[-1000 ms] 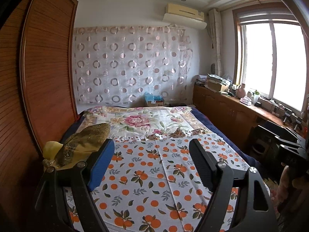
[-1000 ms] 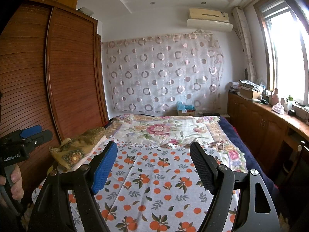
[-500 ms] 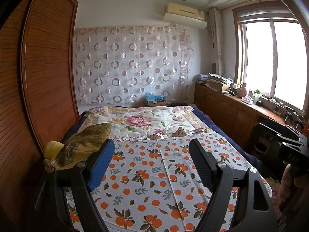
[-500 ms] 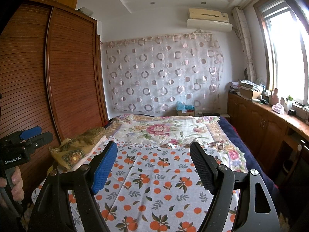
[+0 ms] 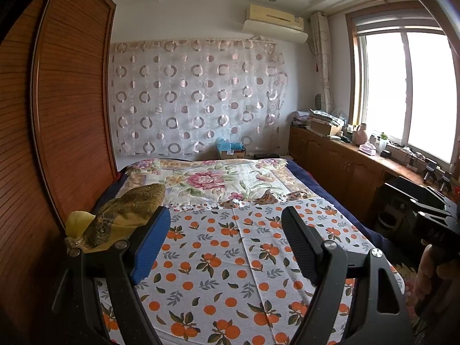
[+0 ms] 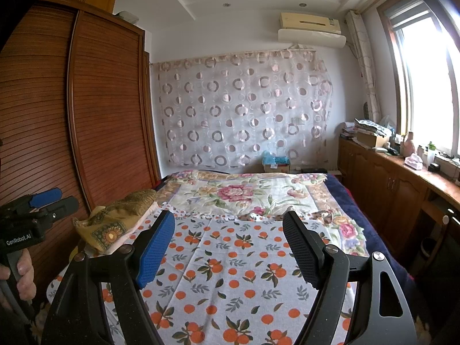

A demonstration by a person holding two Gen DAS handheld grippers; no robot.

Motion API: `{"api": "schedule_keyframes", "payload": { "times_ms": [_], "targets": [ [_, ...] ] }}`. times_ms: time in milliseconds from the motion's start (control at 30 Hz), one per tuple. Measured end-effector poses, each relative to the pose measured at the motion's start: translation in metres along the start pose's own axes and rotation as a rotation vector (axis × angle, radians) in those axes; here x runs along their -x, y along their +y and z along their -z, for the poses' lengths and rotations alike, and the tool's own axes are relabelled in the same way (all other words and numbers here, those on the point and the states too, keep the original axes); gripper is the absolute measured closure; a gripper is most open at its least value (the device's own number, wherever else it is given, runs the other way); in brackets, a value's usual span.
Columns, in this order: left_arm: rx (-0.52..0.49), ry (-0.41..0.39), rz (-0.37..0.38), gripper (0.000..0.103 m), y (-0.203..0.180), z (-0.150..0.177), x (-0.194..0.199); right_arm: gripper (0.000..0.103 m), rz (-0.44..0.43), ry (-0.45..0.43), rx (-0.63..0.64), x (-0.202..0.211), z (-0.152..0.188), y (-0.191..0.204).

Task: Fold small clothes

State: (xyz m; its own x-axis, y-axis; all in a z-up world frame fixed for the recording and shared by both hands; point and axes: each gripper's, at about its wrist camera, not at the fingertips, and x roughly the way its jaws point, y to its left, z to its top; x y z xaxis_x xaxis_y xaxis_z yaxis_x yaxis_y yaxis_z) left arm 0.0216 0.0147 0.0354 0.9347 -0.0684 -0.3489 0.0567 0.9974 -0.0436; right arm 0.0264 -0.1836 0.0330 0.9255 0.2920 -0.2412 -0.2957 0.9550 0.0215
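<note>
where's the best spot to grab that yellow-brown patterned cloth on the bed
Probably the loose front corner of the yellow-brown patterned cloth, near the medallion print. It lies bunched at the bed's left edge beside the wardrobe, so come in with the open left tool from the bed's near end, low over the orange-print sheet.

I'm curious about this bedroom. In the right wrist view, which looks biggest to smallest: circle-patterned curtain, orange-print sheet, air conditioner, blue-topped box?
1-2. Orange-print sheet and circle-patterned curtain: alike; the sheet lies nearer.
3. Air conditioner.
4. Blue-topped box.

Both wrist cameras look from the foot of the bed [image 5: 230,258] toward twelve o'clock, slightly downward. They share the bed and the curtain [image 6: 244,109] beyond.
</note>
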Motion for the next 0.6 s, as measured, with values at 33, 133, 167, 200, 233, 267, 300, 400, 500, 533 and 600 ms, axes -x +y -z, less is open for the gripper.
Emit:
{"api": "schedule_keyframes", "payload": {
  "times_ms": [33,133,167,200,233,267,300,400,500,533,600],
  "targets": [
    [0.000,0.000,0.000,0.023,-0.0007,-0.0004,-0.0001,0.024,0.000,-0.001,0.001,0.0003,0.0000,-0.0008],
    [0.005,-0.003,-0.001,0.023,0.0022,0.0010,0.0010,0.024,0.000,0.000,0.003,0.0000,-0.0004,-0.0027],
    [0.004,-0.005,-0.003,0.023,0.0034,0.0011,0.0017,0.024,0.000,-0.001,0.003,0.0002,-0.0004,-0.0029],
    [0.002,-0.004,-0.004,0.023,0.0024,0.0004,0.0011,0.024,0.000,-0.002,0.003,0.0003,-0.0008,-0.0037],
    [0.001,-0.005,-0.006,0.023,0.0036,0.0008,0.0012,0.024,0.000,-0.001,0.004,0.0003,-0.0007,-0.0043],
    [0.002,-0.005,-0.006,0.023,0.0055,0.0003,0.0016,0.024,-0.001,-0.001,0.004,0.0002,-0.0008,-0.0048],
    [0.003,-0.004,-0.005,0.023,0.0062,-0.0003,0.0015,0.024,-0.001,0.000,0.005,0.0002,-0.0011,-0.0053],
    [0.000,-0.007,-0.009,0.023,0.0057,-0.0002,0.0016,0.024,-0.003,-0.002,0.004,0.0015,-0.0030,-0.0081],
    [0.000,-0.006,-0.008,0.023,0.0048,-0.0002,0.0016,0.024,-0.001,-0.001,0.006,0.0010,-0.0013,-0.0063],
    [-0.001,-0.006,-0.009,0.023,0.0047,-0.0002,0.0015,0.024,-0.002,-0.001,0.006,0.0014,-0.0023,-0.0078],
    [-0.004,-0.006,-0.012,0.023,0.0054,-0.0015,0.0022,0.024,-0.004,0.000,0.005,0.0021,-0.0027,-0.0099]
  ]
}}
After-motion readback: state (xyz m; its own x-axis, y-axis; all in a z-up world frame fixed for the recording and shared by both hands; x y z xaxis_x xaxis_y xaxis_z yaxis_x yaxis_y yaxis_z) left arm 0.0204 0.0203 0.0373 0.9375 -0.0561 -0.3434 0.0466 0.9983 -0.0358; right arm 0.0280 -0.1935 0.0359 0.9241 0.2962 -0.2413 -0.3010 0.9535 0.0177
